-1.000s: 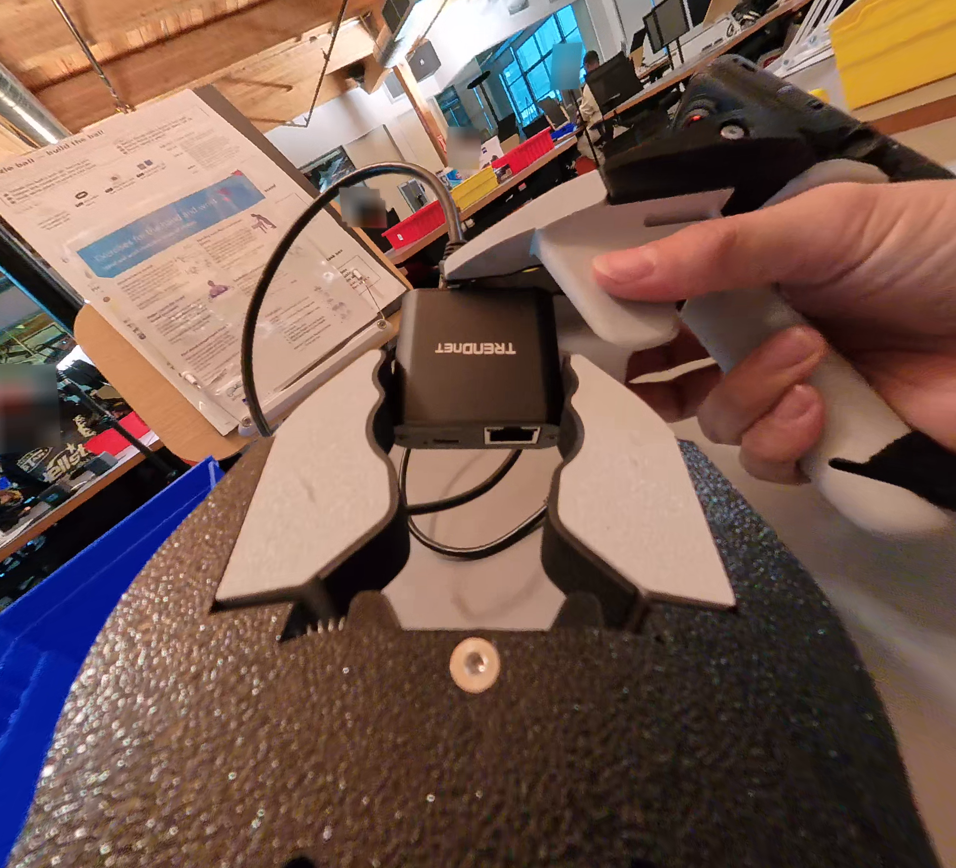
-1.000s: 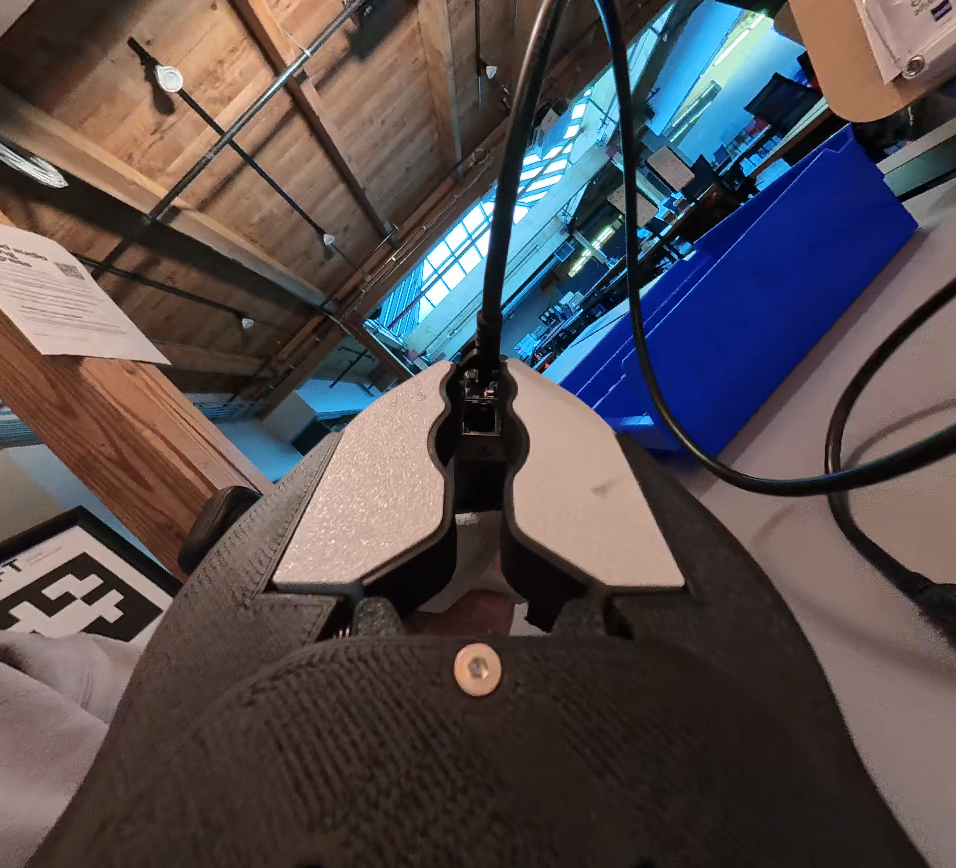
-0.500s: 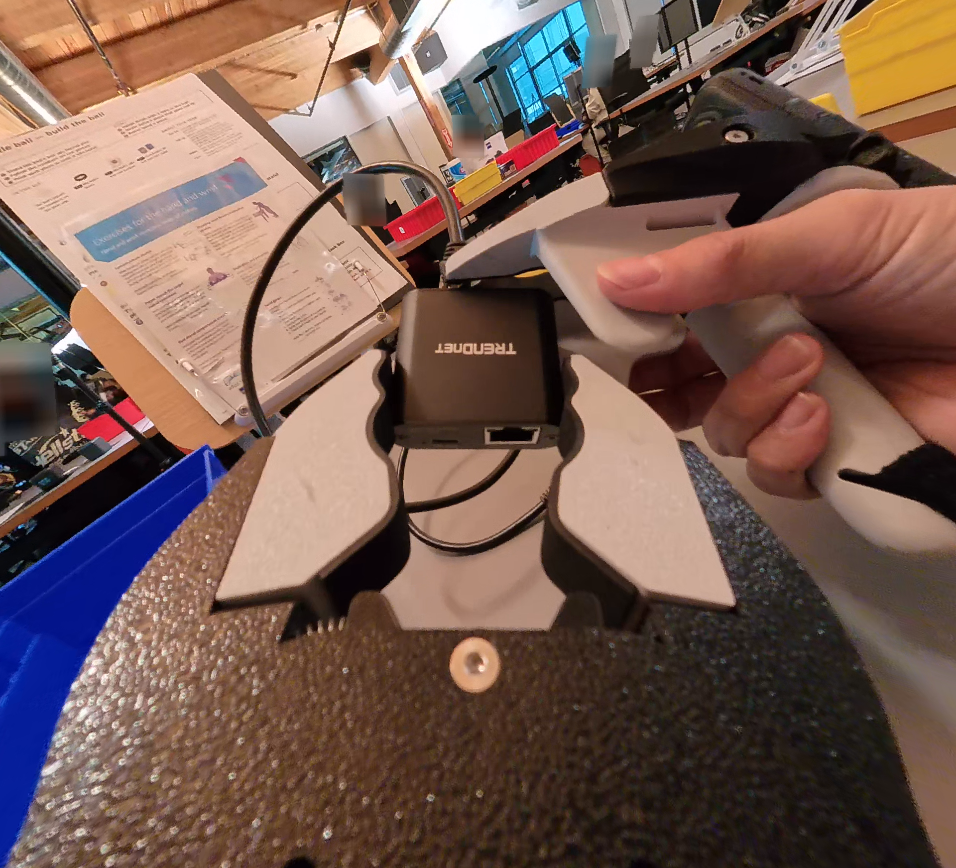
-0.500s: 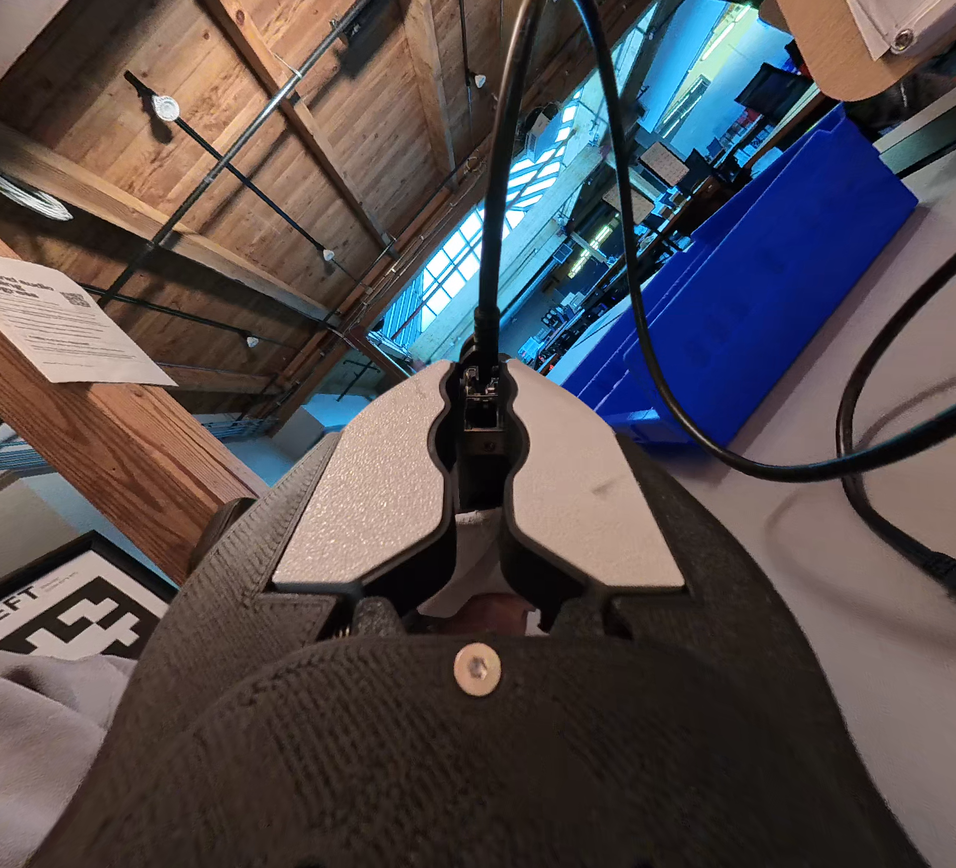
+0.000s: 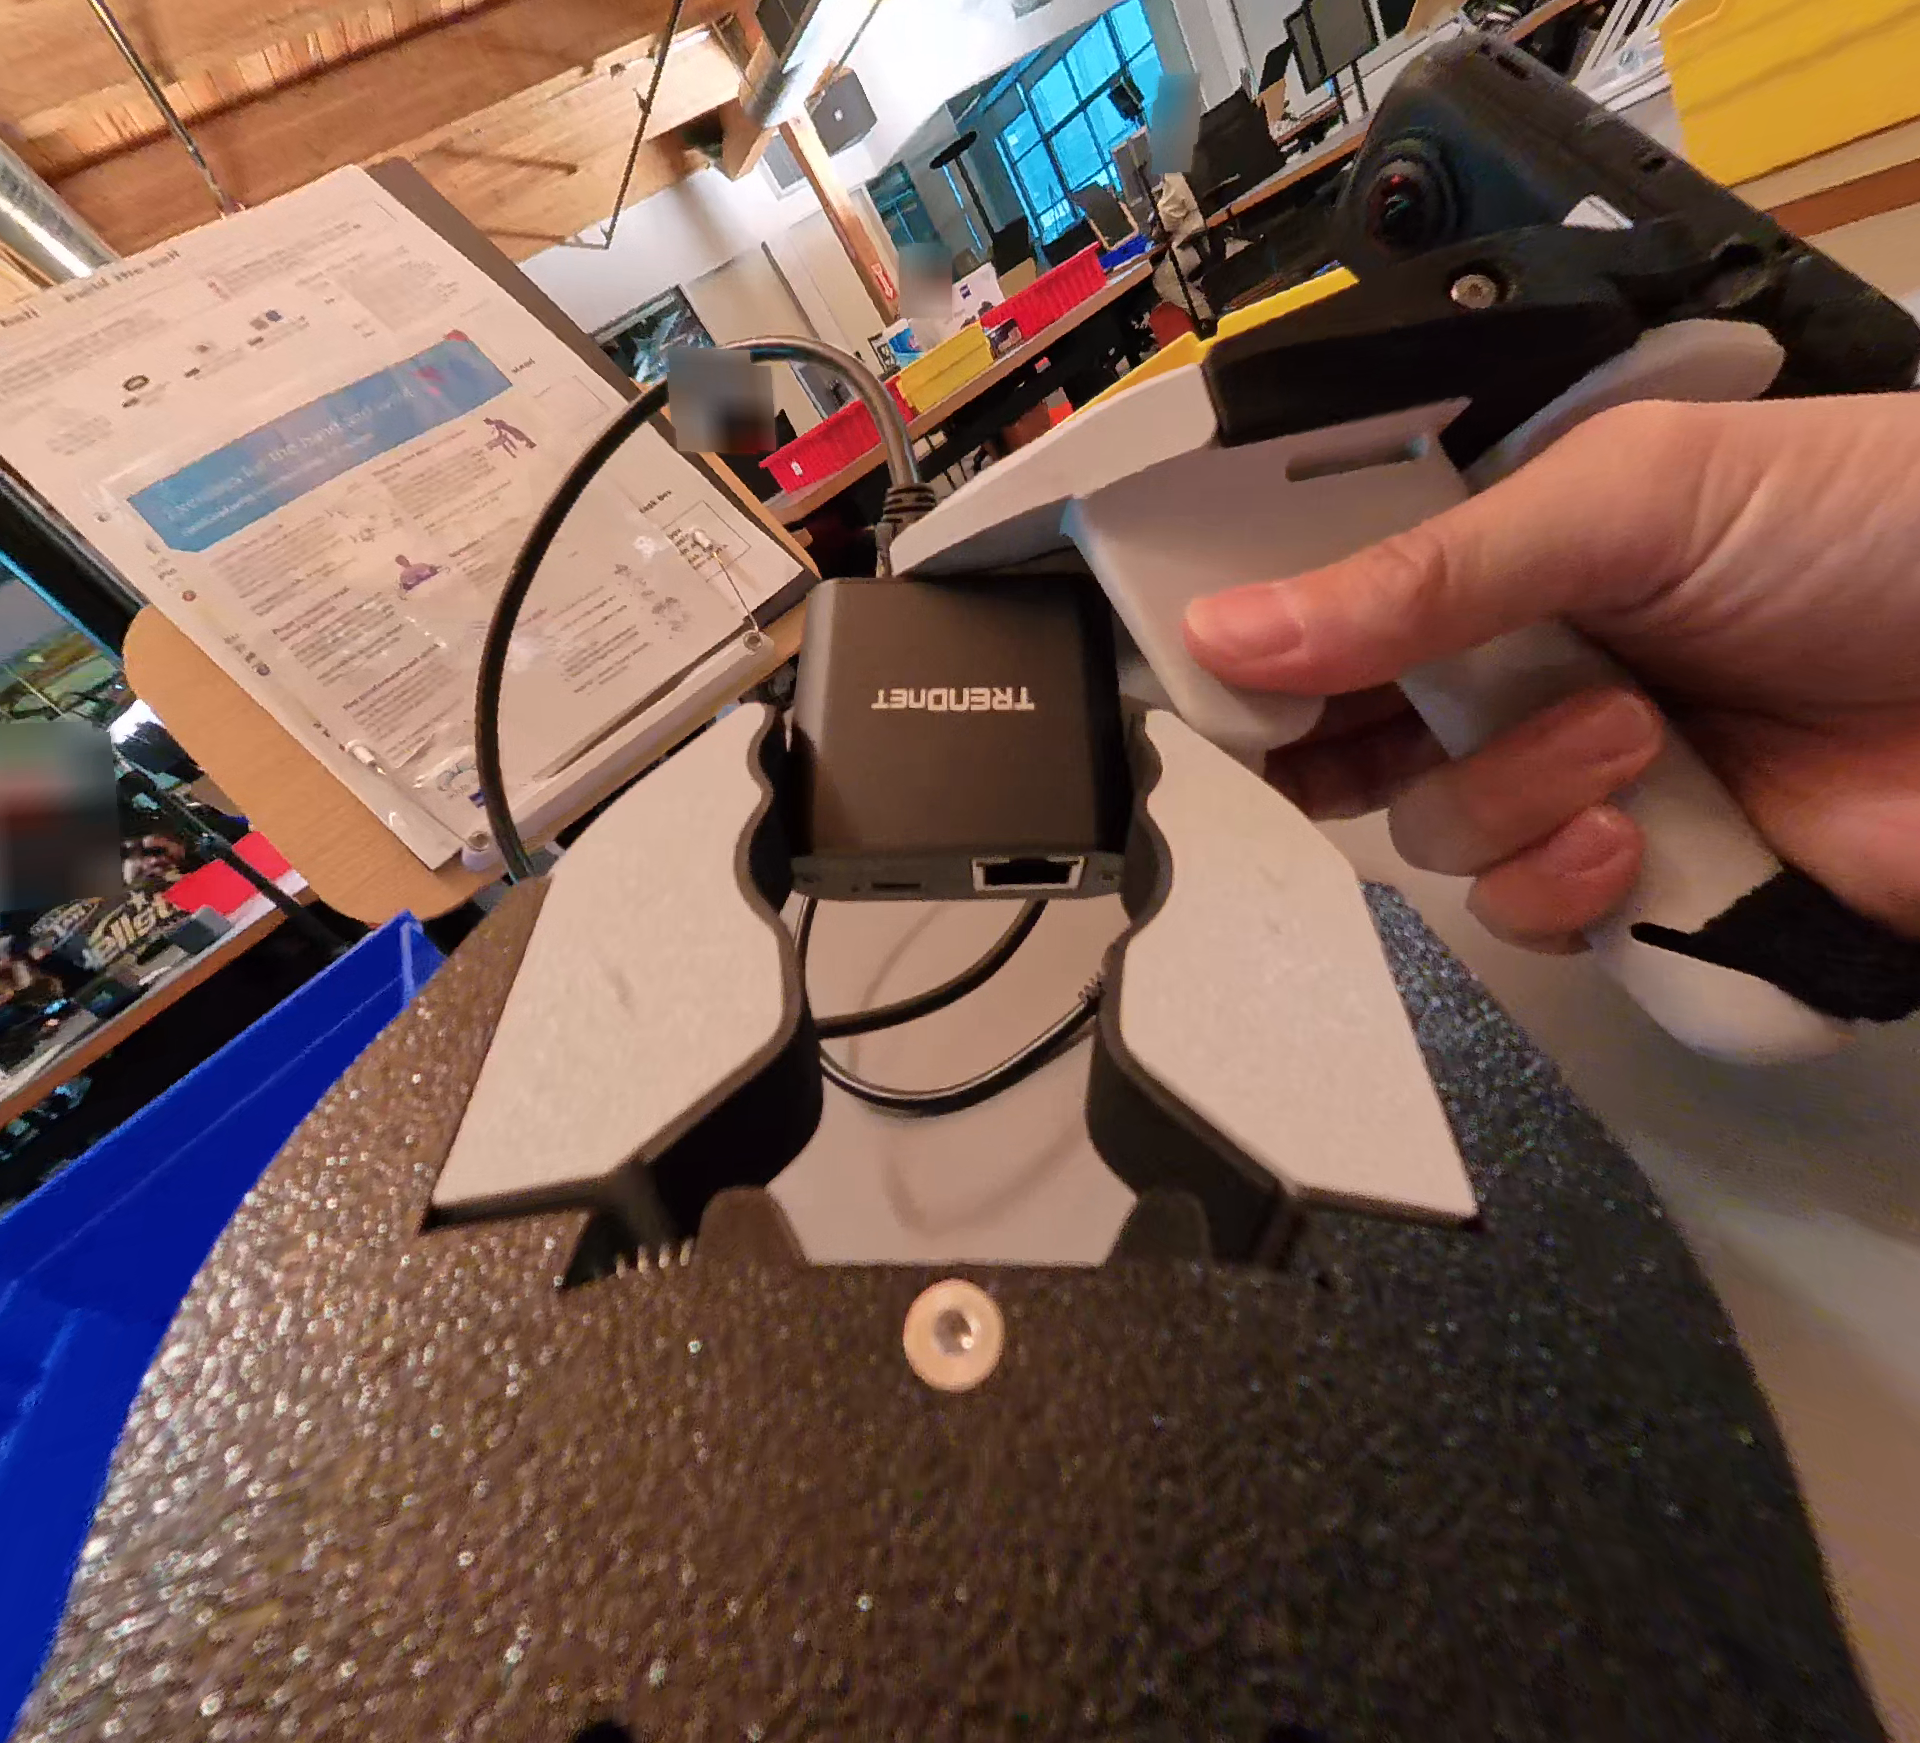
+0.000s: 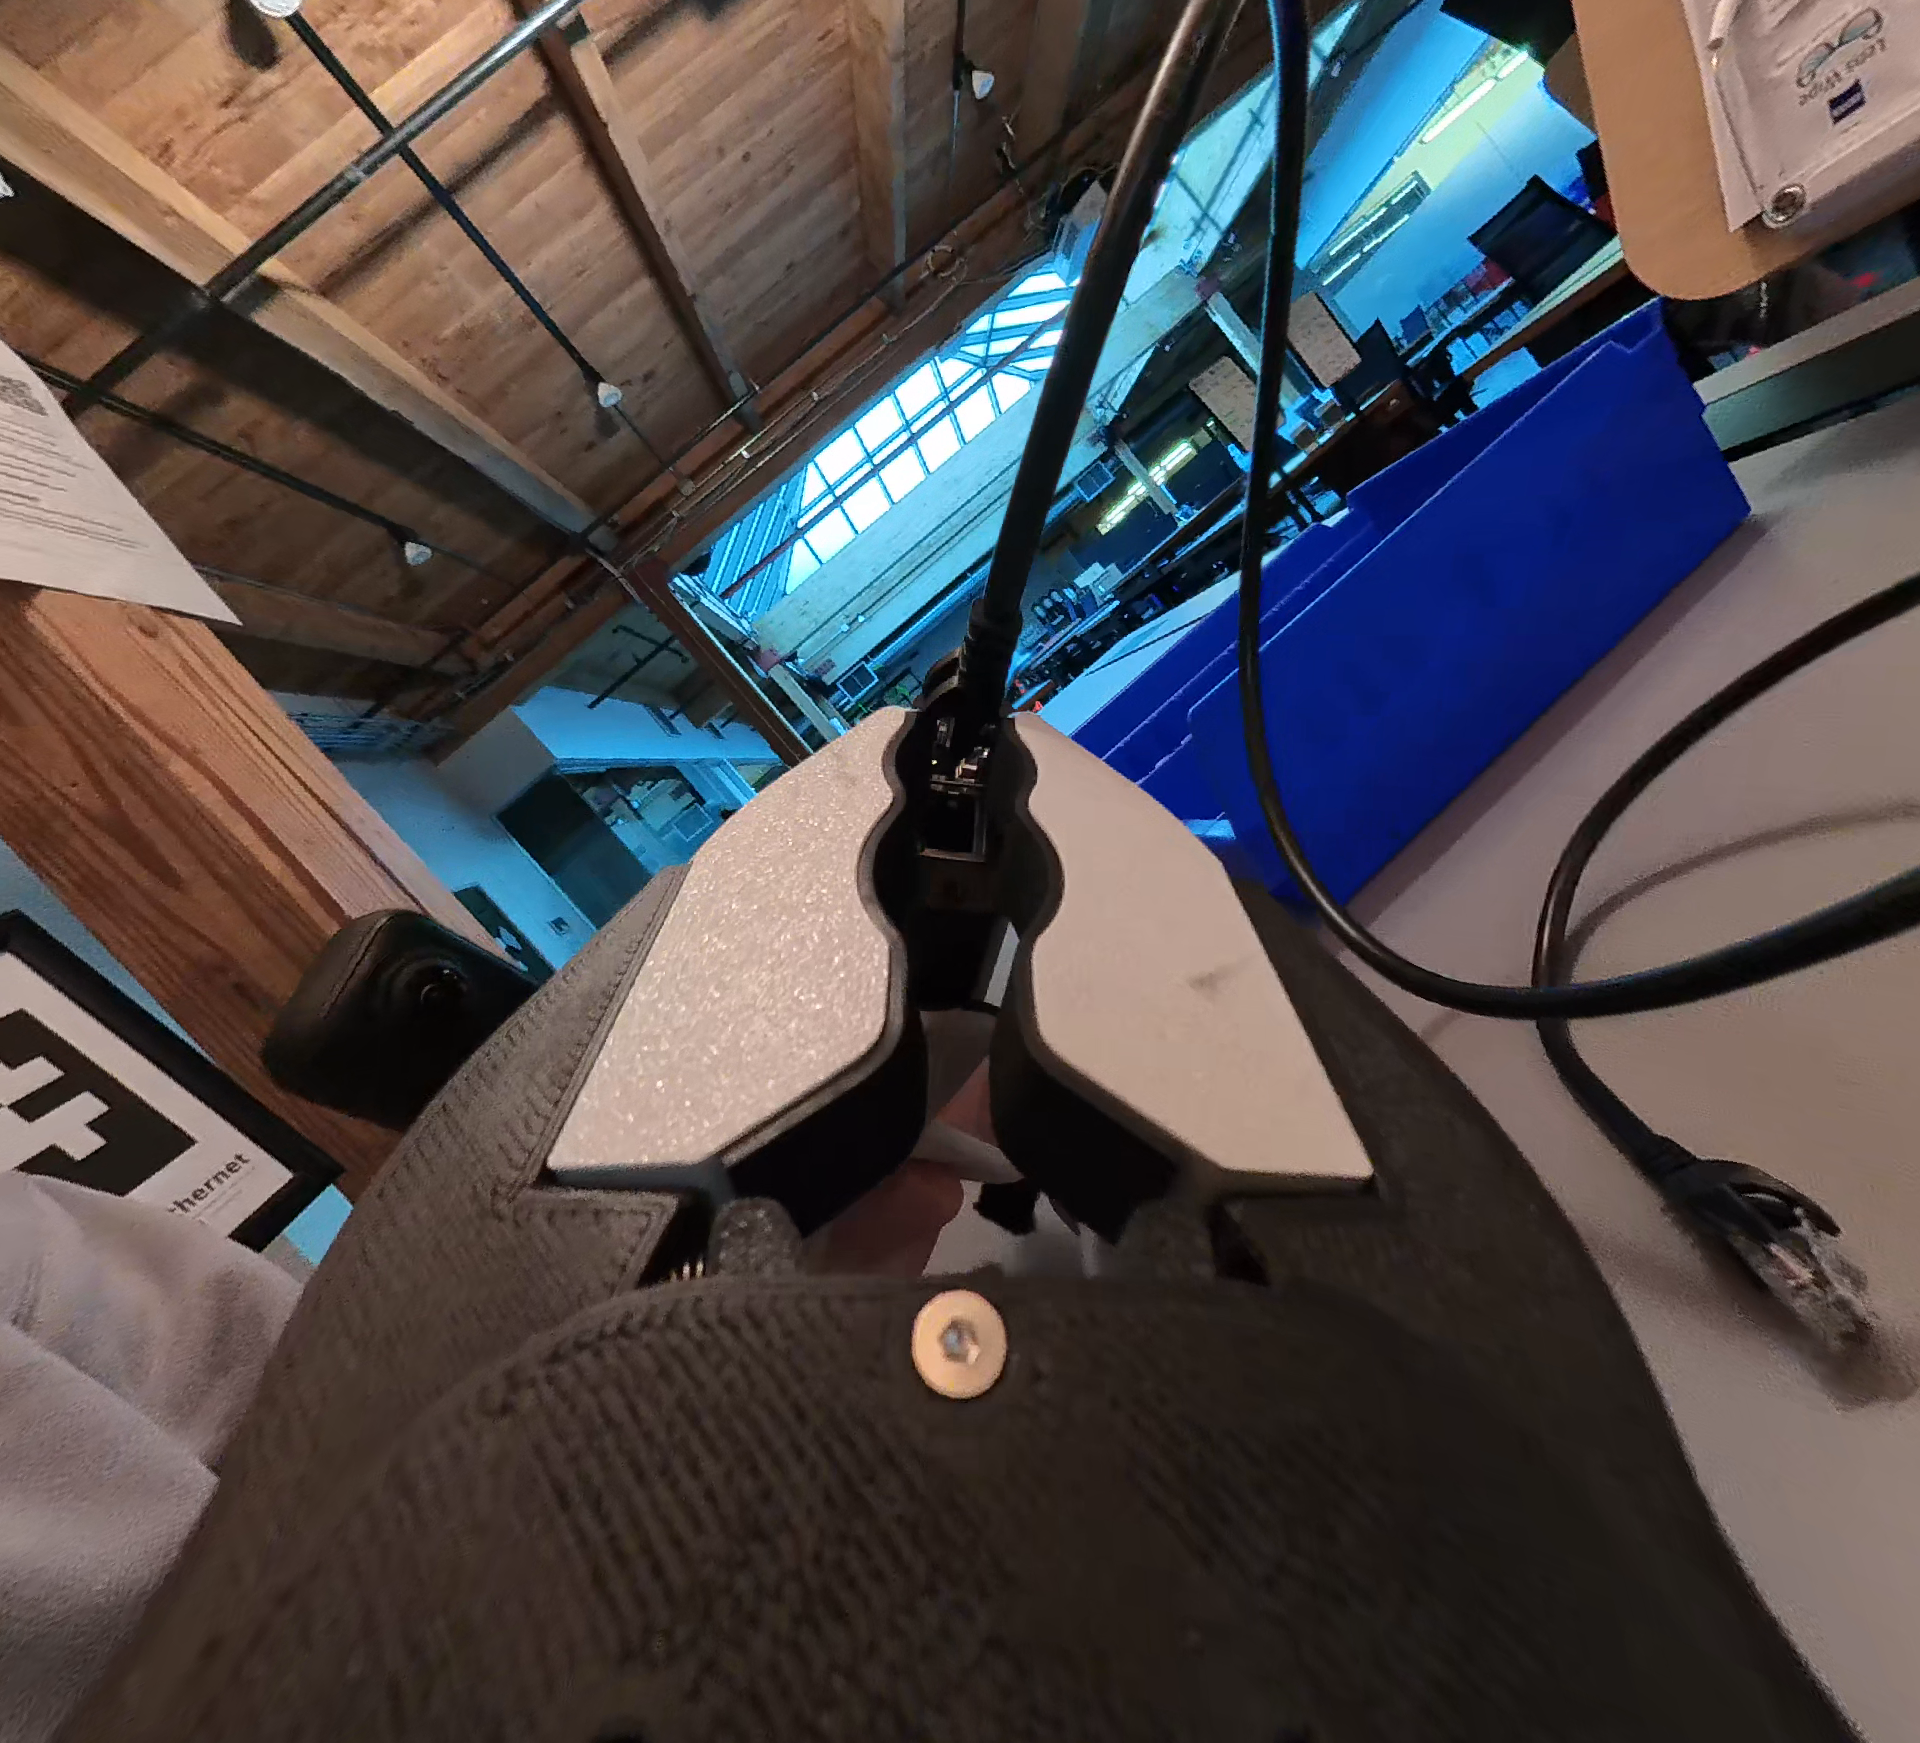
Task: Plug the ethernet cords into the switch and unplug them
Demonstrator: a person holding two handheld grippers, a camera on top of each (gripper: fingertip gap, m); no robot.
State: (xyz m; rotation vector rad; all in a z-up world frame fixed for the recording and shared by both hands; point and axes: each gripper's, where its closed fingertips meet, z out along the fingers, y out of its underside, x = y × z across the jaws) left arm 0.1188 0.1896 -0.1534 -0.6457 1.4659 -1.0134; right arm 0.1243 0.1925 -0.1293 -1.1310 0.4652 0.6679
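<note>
In the left wrist view my left gripper (image 5: 956, 743) is shut on the small black switch (image 5: 951, 717) and holds it in the air. An empty port (image 5: 1029, 874) on the switch faces the camera. My right gripper (image 5: 1039, 498), held by a hand (image 5: 1610, 654), sits at the switch's far side. In the right wrist view the right gripper (image 6: 961, 748) is shut on a black ethernet plug (image 6: 961, 779). Its cord (image 6: 1262, 446) arcs up and over, down to the table. Whether the plug is seated in the switch is hidden.
A second cord's loose plug (image 6: 1766, 1246) lies on the grey table (image 6: 1714, 862) at the right. A blue bin (image 6: 1455, 633) stands behind it and also shows in the left wrist view (image 5: 156, 1226). A sheet on a clipboard stand (image 5: 343, 498) is at the back left. Yellow bins (image 5: 1797, 10) are at the far right. Left and right tips are no more than a few centimetres apart.
The right gripper has tilted with the plug still in it; its camera lens now shows in the left view. The loose plug on the table has come into the right view.
</note>
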